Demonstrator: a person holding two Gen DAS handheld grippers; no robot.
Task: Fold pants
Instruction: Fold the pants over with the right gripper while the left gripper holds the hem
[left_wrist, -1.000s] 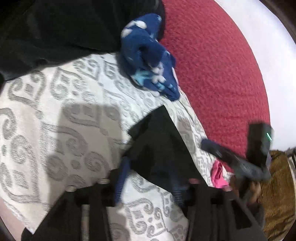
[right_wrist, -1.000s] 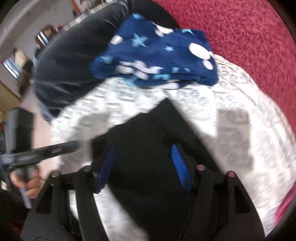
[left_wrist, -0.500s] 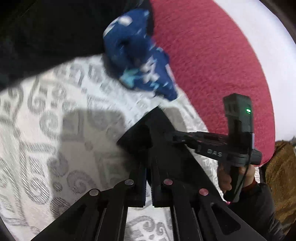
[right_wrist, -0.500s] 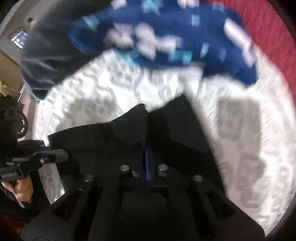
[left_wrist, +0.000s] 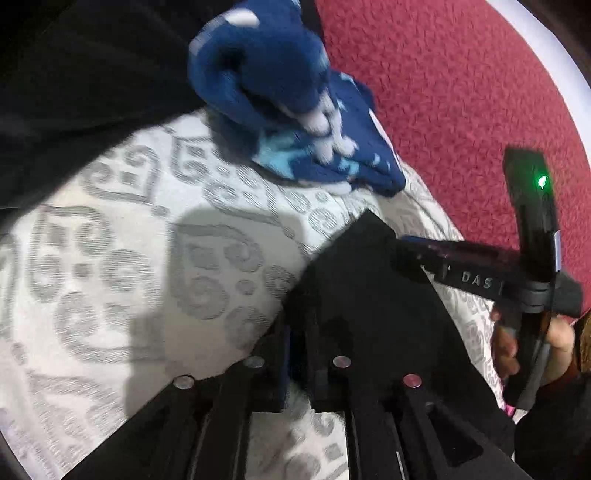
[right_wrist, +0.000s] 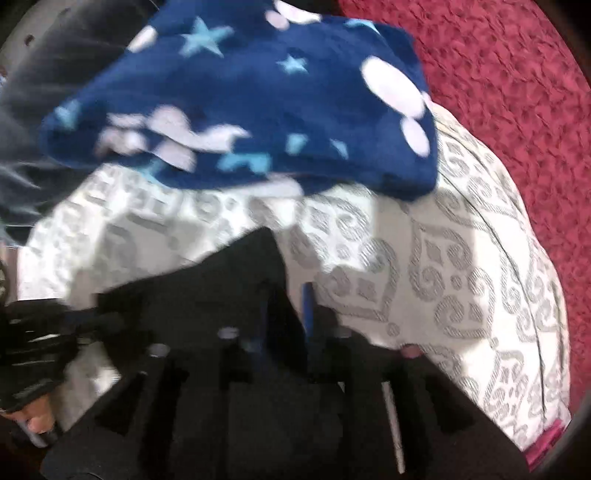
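Left wrist view, item one: black pants (left_wrist: 354, 280), lying on the patterned white-and-grey cover (left_wrist: 122, 266), one corner pointing toward the blue garment. Your left gripper (left_wrist: 299, 354) sits at the near edge of that black cloth; its jaws are opening, a narrow gap shows between them, and whether cloth is still pinched there cannot be told against the dark fabric. Your right gripper (left_wrist: 402, 258) reaches in from the right of this view with its tips over the pants' far corner, a hand (left_wrist: 532, 343) on its handle and a green light on its body. Right wrist view, same item: pants (right_wrist: 221, 280) as a dark slab below centre; the right gripper (right_wrist: 286, 306) has its blue-lined jaws opening with black cloth between them, though blur hides whether the pads press on it. Item two: blue star-print garment (right_wrist: 258, 96), bunched at the far side of the cover, apart from the pants. Item three: red textured surface (left_wrist: 443, 92) beyond the cover. Progress, as a judgement: the pants look already doubled into a compact shape and are being let go; you may have a further fold or some smoothing left, but blur hides the layers.
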